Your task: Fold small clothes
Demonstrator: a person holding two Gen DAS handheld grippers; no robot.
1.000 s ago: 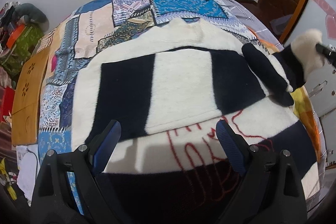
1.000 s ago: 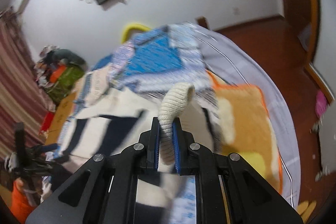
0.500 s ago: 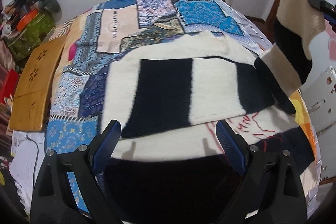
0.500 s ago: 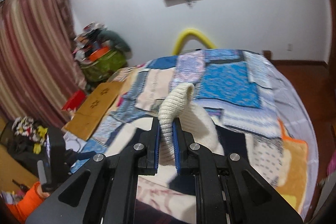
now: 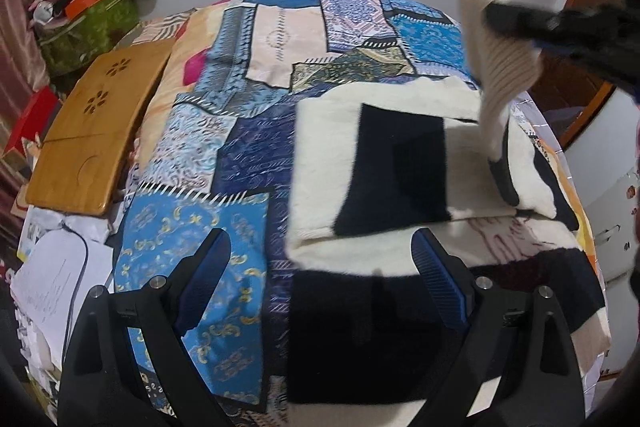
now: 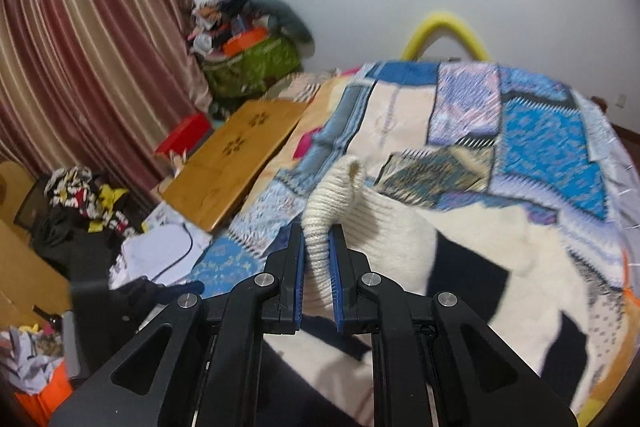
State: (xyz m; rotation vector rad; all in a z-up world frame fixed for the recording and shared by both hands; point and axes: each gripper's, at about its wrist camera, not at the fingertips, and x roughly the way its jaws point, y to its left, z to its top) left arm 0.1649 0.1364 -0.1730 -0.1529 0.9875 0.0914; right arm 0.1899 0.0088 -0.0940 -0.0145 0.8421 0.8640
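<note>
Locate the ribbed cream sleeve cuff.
The ribbed cream sleeve cuff is pinched in the right gripper, lifted above the black-and-cream sweater on the patchwork quilt.

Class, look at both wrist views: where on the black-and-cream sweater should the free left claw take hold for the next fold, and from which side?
Grip the near-left bottom corner of the sweater, coming from the bed's left side with the open left claw. That edge lies flat and free on the patchwork quilt, while the right claw already pinches the ribbed cuff over the body.
</note>
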